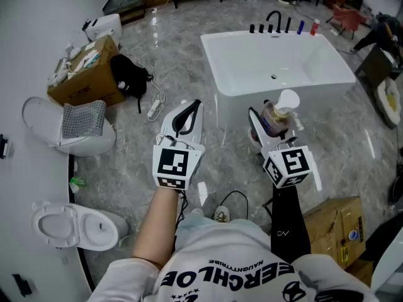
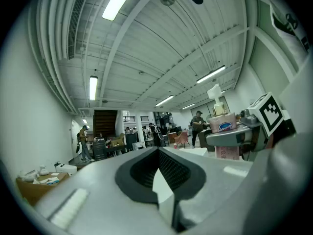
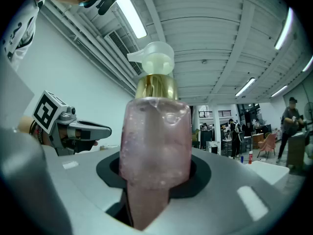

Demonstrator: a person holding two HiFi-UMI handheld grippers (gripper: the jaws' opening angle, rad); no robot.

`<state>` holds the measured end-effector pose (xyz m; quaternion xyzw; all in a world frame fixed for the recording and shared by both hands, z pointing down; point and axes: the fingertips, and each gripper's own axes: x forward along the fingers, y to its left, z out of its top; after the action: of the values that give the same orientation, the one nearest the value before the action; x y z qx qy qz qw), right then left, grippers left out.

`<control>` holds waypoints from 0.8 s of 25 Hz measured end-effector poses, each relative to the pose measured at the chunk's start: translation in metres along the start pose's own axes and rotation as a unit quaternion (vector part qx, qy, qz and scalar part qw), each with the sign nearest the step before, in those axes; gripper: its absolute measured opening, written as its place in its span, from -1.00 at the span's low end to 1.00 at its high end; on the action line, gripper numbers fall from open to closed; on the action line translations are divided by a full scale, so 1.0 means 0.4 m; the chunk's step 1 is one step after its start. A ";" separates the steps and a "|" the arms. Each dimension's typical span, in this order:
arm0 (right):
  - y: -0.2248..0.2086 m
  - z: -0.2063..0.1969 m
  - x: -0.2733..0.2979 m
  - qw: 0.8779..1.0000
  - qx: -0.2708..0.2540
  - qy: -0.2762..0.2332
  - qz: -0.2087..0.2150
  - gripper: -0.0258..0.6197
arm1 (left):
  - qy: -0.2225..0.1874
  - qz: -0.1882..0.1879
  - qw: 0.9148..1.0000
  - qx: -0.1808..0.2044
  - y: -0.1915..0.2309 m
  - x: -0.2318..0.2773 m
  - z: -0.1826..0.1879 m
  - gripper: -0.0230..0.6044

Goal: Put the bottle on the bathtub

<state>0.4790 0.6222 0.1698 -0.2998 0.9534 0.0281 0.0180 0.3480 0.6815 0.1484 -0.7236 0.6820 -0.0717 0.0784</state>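
A person is standing on a marble floor, with a black cable looping just ahead of the feet and a cardboard box sitting at the right. The left gripper is hanging beside the work with its jaws drawn together on nothing, so it is offering no backup. The right gripper is clamping a pump bottle of pinkish liquid. The bottle is riding upright in the air, short of the white bathtub and not touching it.

The hazards appear to be lining up from the feet outward. The cable is lying near the path to the tub and could be catching a foot on the approach. The jaws are pressing on smooth, rounded plastic, with the white pump head standing well above the grip, so a tilt or a jolt could be letting the bottle twist or slide through. The tub's rim looks narrow and glossy. A bottle set down off-centre, or released while leaning, is likely to be tipping into the basin or dropping onto the stone. At the far end, a black faucet and several small items are crowding the ledge, leaving little spare room there and risking a knock.
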 end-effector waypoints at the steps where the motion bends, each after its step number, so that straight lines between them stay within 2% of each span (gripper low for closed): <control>1: -0.005 -0.002 0.002 1.000 0.000 -0.001 -0.001 -0.27 | 0.001 0.000 1.000 0.000 0.001 0.005 -0.003 -0.93; 12: -0.051 -0.009 0.029 1.000 0.021 -0.009 -0.021 -0.26 | 0.007 0.002 1.000 0.006 0.013 0.034 -0.014 -0.93; 20: -0.035 0.003 0.105 0.999 0.022 -0.018 -0.019 -0.26 | 0.009 0.005 1.000 0.008 0.096 0.044 -0.024 -0.92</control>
<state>0.4526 0.5871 0.1658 -0.3165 0.9476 0.0124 0.0417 0.3097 0.6615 0.1495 -0.7191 0.6854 -0.0835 0.0785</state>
